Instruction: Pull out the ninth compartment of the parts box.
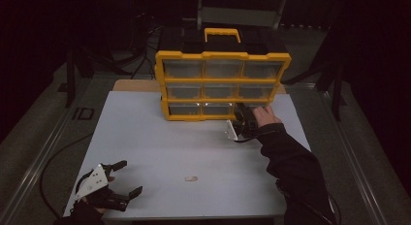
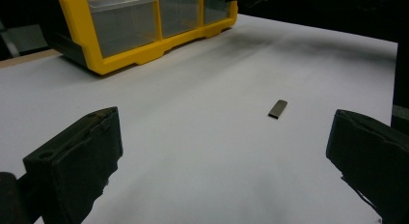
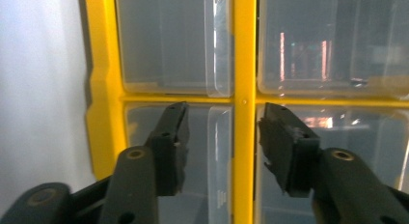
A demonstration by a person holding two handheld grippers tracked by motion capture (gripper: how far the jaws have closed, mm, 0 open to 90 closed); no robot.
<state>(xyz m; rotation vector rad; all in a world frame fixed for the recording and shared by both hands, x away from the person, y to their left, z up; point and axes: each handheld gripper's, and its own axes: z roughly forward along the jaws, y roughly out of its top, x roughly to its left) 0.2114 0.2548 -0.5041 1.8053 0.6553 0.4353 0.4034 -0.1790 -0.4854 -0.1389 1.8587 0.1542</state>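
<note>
Against the organizer's (image 1: 222, 84) bottom-right drawer (image 1: 256, 107), right gripper (image 3: 223, 137) half-spread

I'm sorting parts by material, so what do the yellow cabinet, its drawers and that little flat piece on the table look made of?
Cabinet frame: likely moulded plastic, glossy yellow with rounded edges. Drawers: clear plastic, see-through with reflections. Small flat piece: possibly metal, dull grey-brown sheen; too small to be sure.

A dark workshop or lab room

A white table (image 1: 160, 137) stands on a grey floor between metal rails (image 1: 39, 157). A yellow parts organizer (image 1: 222, 84) with clear drawers stands on it, and black cables (image 1: 53, 159) lie around in the dark.
</note>
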